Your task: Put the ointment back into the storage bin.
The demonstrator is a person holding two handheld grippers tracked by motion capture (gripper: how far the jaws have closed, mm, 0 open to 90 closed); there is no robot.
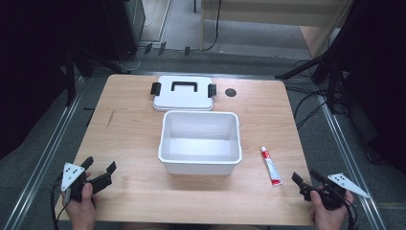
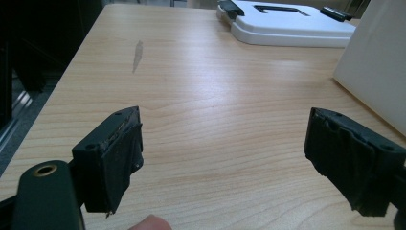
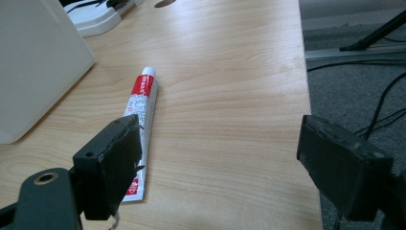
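Observation:
An empty white plastic box [image 1: 200, 142] stands in the middle of the wooden table [image 1: 129, 134]. Behind it lies its white lid [image 1: 183, 93] with a black handle and black clips. A small red-and-white tube [image 1: 270, 166] lies flat to the right of the box. My right gripper [image 1: 306, 178] rests at the front right corner, open, just short of the tube's near end. In the right gripper view the tube [image 3: 140, 122] lies by the left jaw. My left gripper [image 1: 99, 168] sits open at the front left, holding nothing. The box wall [image 2: 378, 67] shows at right in the left gripper view.
A round dark hole [image 1: 231, 92] marks the table beside the lid. Black stands and cables [image 1: 330, 76] crowd the floor to the right. A dark scuff [image 1: 111, 117] marks the wood at left. The table's right edge [image 3: 306, 96] runs close by my right gripper.

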